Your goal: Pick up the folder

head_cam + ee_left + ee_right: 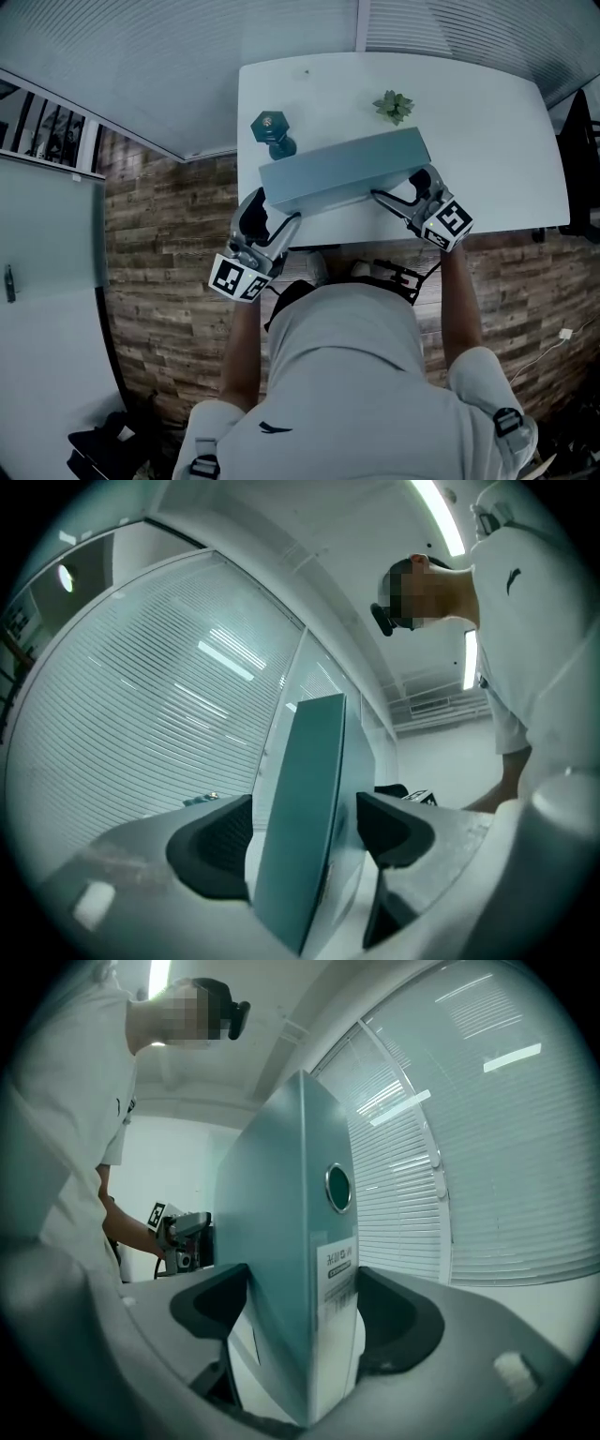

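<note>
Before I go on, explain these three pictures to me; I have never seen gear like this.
No robot here: a person holds a two-jaw gripper in each hand. The head view looks down from their head; the other two cameras ride on the grippers, looking along the jaws. On the white table sit a teal dumbbell and a small green plant. The left gripper and right gripper each clamp one end of the grey-blue folder, upright between their jaws. Whether it has left the table I cannot tell.
</note>
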Tool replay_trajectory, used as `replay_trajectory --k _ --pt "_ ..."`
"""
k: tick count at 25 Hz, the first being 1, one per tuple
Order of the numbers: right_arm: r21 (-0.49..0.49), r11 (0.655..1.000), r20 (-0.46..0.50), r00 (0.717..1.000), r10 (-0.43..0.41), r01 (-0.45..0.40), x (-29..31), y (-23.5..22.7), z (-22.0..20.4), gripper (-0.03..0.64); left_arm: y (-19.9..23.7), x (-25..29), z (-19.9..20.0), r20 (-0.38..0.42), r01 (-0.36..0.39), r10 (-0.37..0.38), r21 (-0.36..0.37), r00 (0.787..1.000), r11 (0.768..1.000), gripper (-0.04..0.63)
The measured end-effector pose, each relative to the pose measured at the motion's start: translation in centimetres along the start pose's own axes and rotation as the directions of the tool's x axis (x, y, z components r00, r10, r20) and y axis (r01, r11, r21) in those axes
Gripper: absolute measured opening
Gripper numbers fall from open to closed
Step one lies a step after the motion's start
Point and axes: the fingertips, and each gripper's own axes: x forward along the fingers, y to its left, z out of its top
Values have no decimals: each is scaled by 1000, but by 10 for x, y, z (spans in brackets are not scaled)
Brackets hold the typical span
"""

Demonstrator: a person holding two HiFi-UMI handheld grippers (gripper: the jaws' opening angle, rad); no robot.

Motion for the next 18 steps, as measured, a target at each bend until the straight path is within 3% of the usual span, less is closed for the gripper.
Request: replay_trajectory --k 4,10,18 --pt "10 1000 -14 1000 6 -6 -2 -1 -1 367 20 -9 -7 -59 -21 24 35 998 999 427" --pt "21 1000 -24 1000 15 -15 -6 0 -1 360 11 24 -24 -234 173 -132 165 963 971 505" --pt "31 999 -29 999 18 -17 -5 0 0 356 -13 59 -32 -244 308 -280 85 929 948 505"
